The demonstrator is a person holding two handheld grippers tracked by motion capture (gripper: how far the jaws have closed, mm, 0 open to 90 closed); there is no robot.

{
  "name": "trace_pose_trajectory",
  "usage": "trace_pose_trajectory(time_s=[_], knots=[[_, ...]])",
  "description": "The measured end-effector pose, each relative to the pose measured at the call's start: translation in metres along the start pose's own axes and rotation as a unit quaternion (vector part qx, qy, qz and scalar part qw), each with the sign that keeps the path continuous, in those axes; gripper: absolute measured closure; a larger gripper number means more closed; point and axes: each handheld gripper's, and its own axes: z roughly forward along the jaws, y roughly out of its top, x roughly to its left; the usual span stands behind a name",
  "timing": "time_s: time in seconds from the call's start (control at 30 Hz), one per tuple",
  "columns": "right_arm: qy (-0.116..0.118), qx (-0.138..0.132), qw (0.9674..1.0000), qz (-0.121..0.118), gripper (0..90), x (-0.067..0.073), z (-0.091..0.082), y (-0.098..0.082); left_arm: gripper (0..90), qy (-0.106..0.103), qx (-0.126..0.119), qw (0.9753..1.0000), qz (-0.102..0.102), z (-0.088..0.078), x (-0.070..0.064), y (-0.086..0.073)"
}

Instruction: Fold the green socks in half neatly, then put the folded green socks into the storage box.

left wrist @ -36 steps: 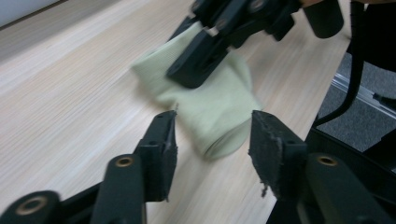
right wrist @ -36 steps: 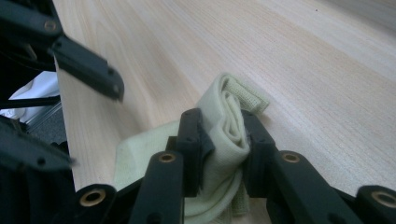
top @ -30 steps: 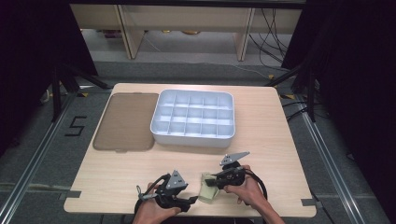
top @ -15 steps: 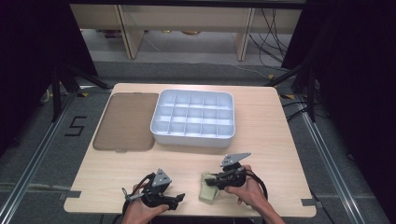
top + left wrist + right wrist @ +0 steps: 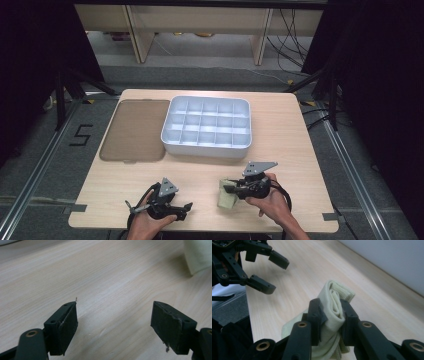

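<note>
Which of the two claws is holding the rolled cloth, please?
The right claw, clamped on the pale cloth; the left claw stands open over bare table.

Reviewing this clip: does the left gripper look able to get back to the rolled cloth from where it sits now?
Probably yes. The left gripper is open with nothing between its fingers, and bare table lies between it and the rolled cloth. The right gripper is clamped on the roll, so only the free end looks reachable.

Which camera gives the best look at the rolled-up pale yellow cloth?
The right gripper view: the rolled cloth sits close up, pinched between the right gripper jaws, folds visible. The high view shows it small at the table's near edge. The left gripper view catches just a corner.
</note>
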Motion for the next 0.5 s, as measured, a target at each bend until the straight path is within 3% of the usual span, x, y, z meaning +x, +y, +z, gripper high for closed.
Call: trace_pose_trajectory(time_s=[0.1,0.2,0.3,0.37,0.43,0.5], knots=[[-0.013,-0.005,0.9999,-0.01,74.2,-0.004,-0.004,0.001,21.0,0.004,0.005,0.9999,0.011,-0.001,0.002,0.0],[-0.021,-0.013,0.9996,-0.013,74.2,-0.008,-0.008,0.003,20.9,0.003,0.006,1.0,-0.001,0.001,0.001,0.0],[-0.026,-0.015,0.9995,-0.013,74.2,-0.01,-0.011,0.004,20.9,0.005,0.008,0.9999,0.01,0.0,0.002,0.0],[-0.026,-0.014,0.9995,-0.013,74.2,-0.012,-0.013,0.005,20.9,0.003,0.006,1.0,0.0,0.001,0.0,-0.001],[-0.031,-0.017,0.9992,-0.018,74.2,-0.013,-0.014,0.005,21.0,0.004,0.006,0.9999,0.009,0.001,0.0,-0.001],[-0.031,-0.018,0.9992,-0.017,74.2,-0.015,-0.015,0.006,20.9,0.004,0.005,1.0,0.006,0.0,-0.001,0.0]])
